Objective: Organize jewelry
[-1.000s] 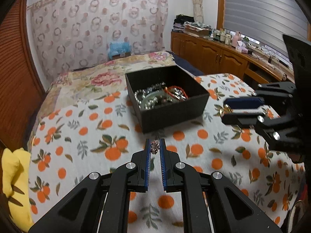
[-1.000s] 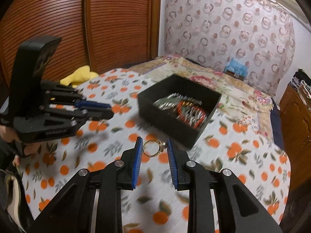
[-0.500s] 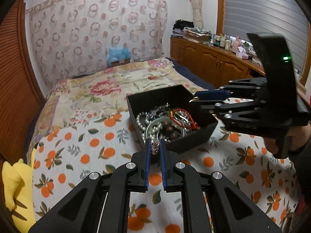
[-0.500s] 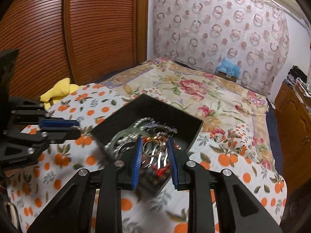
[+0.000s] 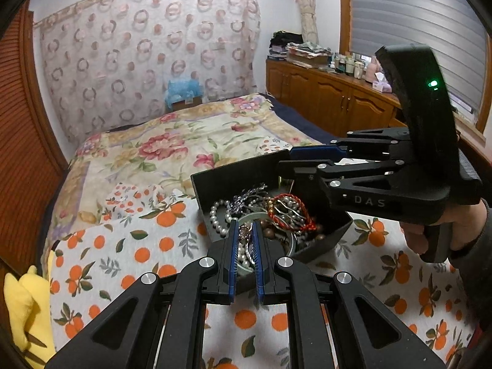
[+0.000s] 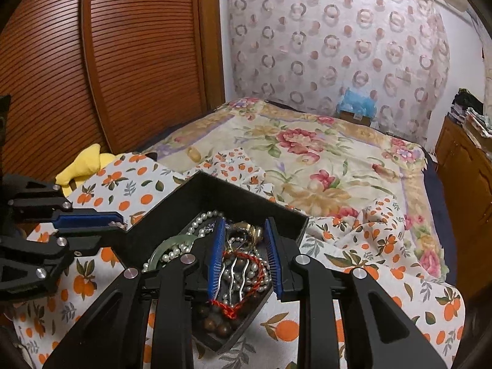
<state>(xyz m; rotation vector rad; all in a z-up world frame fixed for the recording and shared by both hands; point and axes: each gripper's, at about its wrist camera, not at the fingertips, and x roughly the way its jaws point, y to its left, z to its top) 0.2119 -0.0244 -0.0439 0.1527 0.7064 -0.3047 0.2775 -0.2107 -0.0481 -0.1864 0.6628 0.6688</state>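
The ring [image 6: 247, 230] sits across the tips of the right gripper [image 6: 245, 226]. The jaws are narrowed onto it, and it hangs over the far half of the box [image 6: 184, 196], probably so it can drop among the beads and bracelets there. The trinket [image 5: 244, 233], small and rose-coloured, is pinched in the almost closed left gripper [image 5: 246, 227]. It is at the box's near-left rim, seemingly about to go in as well. Both tools point down at a slant, which keeps each piece above the opening rather than above the cloth [image 5: 138, 246]. The box rests on this orange-print cloth, spread over the near end of the bed. I judge the next step to be releasing both pieces, and a piece let go too near the rim could bounce out onto the cloth.
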